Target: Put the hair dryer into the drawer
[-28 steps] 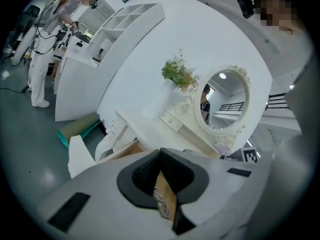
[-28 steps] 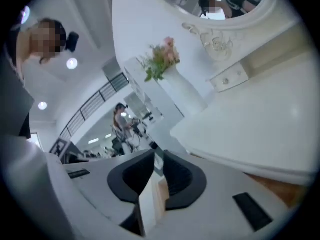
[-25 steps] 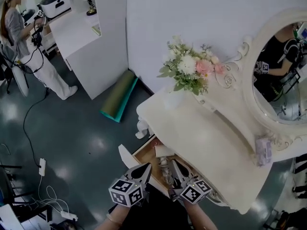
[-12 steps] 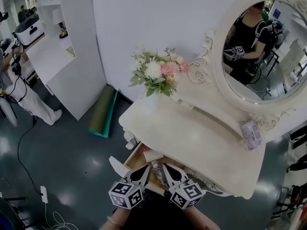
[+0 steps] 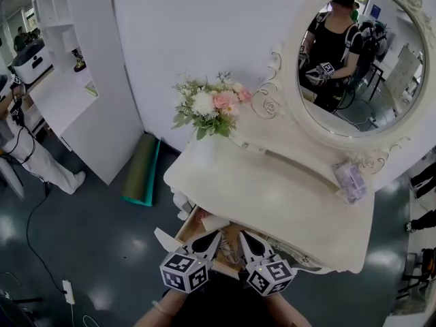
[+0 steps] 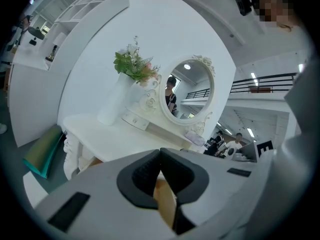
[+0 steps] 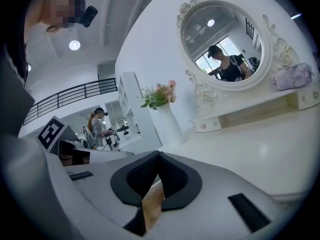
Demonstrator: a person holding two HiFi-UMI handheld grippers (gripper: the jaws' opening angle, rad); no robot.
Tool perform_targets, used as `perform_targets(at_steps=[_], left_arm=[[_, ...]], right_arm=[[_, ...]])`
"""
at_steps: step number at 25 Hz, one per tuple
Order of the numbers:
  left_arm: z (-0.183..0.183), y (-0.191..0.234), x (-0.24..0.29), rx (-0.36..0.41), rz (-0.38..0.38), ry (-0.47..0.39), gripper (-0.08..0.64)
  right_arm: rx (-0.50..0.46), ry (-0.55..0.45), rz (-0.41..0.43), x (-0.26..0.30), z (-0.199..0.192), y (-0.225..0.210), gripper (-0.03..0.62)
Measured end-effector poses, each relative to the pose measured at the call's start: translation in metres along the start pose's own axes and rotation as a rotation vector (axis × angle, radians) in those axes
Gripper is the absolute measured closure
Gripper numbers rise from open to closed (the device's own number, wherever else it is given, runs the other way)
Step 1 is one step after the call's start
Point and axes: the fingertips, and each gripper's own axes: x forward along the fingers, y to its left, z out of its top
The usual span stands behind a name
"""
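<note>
Nearest, the left gripper (image 5: 216, 236) and right gripper (image 5: 242, 236) hang with jaws pressed together, empty, over the open drawer (image 5: 195, 219) of the dressing table (image 5: 279, 196) — a pale hair dryer (image 5: 229, 249) seems to lie inside. Beyond its cream top: flowers (image 5: 208, 106), oval mirror (image 5: 361, 60); beside it, dark glossy floor (image 5: 102, 230).

The right gripper (image 7: 159, 156) is seen with its jaws closed tip to tip and nothing gripped between them. A strip of pale wood (image 7: 152, 204) is glimpsed through the gap behind the pads. Beyond, a white dressing table (image 7: 260, 149) is backed by an oval mirror (image 7: 222, 44), in which a person (image 7: 227, 64) in black is reflected. A white vase (image 7: 169, 125) of flowers (image 7: 159, 96) is stood left of the mirror, and a lilac pouch (image 7: 293, 76) is laid on the shelf at its right.
</note>
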Motion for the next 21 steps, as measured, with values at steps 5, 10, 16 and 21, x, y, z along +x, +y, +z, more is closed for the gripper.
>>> perform_targets(at_steps=[5, 10, 16, 21], left_arm=[[-0.003, -0.003, -0.008, 0.03, -0.011, 0.014, 0.537], [-0.01, 0.0, -0.022, 0.039, -0.008, 0.026, 0.537], [-0.011, 0.005, -0.034, 0.036, 0.005, 0.019, 0.538], [-0.013, 0.008, -0.043, 0.043, 0.01, 0.018, 0.537]], right_arm=[[0.023, -0.014, -0.021, -0.001, -0.004, 0.004, 0.572], [0.083, -0.005, -0.024, 0.002, -0.015, 0.014, 0.572], [0.121, -0.001, -0.015, 0.005, -0.022, 0.022, 0.572], [0.116, 0.004, -0.008, 0.007, -0.028, 0.029, 0.572]])
